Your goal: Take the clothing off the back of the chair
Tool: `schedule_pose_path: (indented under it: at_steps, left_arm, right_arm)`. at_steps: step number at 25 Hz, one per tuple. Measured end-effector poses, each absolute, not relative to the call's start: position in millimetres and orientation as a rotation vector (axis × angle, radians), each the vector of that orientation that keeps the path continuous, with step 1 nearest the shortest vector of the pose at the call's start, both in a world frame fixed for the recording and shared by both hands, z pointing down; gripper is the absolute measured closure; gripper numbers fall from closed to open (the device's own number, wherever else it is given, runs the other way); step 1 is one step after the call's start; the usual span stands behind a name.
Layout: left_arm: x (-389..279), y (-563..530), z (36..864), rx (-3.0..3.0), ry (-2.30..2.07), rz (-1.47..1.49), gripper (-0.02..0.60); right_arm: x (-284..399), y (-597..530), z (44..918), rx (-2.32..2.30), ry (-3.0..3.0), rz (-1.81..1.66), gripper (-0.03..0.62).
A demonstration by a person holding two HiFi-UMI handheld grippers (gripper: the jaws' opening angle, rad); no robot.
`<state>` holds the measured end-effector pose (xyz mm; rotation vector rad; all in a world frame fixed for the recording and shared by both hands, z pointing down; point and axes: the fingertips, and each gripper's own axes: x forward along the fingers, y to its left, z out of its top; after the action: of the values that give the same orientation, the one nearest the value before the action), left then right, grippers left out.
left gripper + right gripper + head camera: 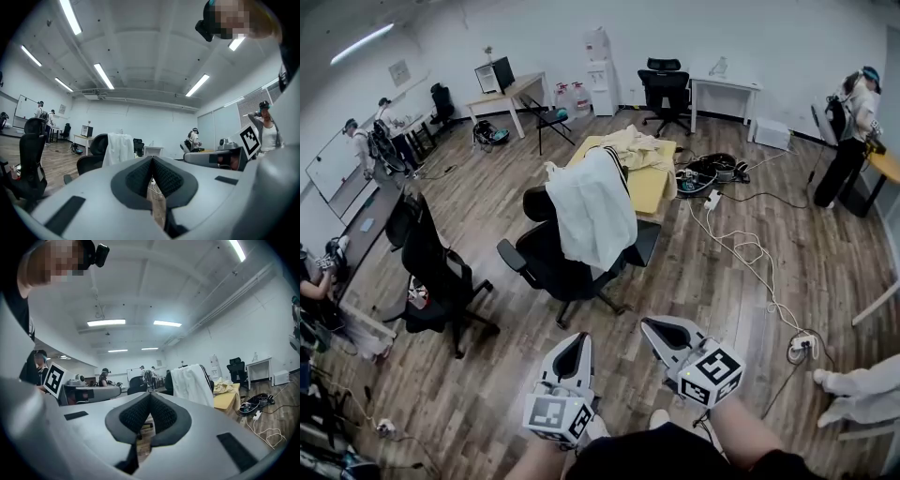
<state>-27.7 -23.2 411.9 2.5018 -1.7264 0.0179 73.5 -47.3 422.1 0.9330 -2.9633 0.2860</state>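
The left gripper point(577, 339) and right gripper point(650, 325) have their jaws shut tight on nothing, with bumpy black pads point(138, 178) in smooth grey shells. Well ahead, soft white clothing point(595, 211) with black stripes hangs over the back of the black chair point(546, 267), beside a yellow worktop point(649, 190).

The clothing point(595, 211) hangs on the back of the chair point(553, 267) at mid-floor. Just behind the chair stands a table point(652, 190) with a cloth heap point(636, 148) on it. A second chair point(441, 281) stands to the left. Right of the table, a cable point(741, 246) runs across the floor to a power strip point(803, 344). Nearest the camera, side by side and well apart from the chair, are the left gripper point(577, 337) and the right gripper point(652, 324).
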Motion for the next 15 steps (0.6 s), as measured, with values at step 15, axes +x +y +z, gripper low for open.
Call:
schedule_pose_path:
  at_steps: [15]
  left_arm:
    - [-2.1,-24.9,418.0,2.412,-1.832,0.041,0.563]
  right_arm:
    - [97.8,-65.4,425.0,0.800,-2.986,0.269,0.582]
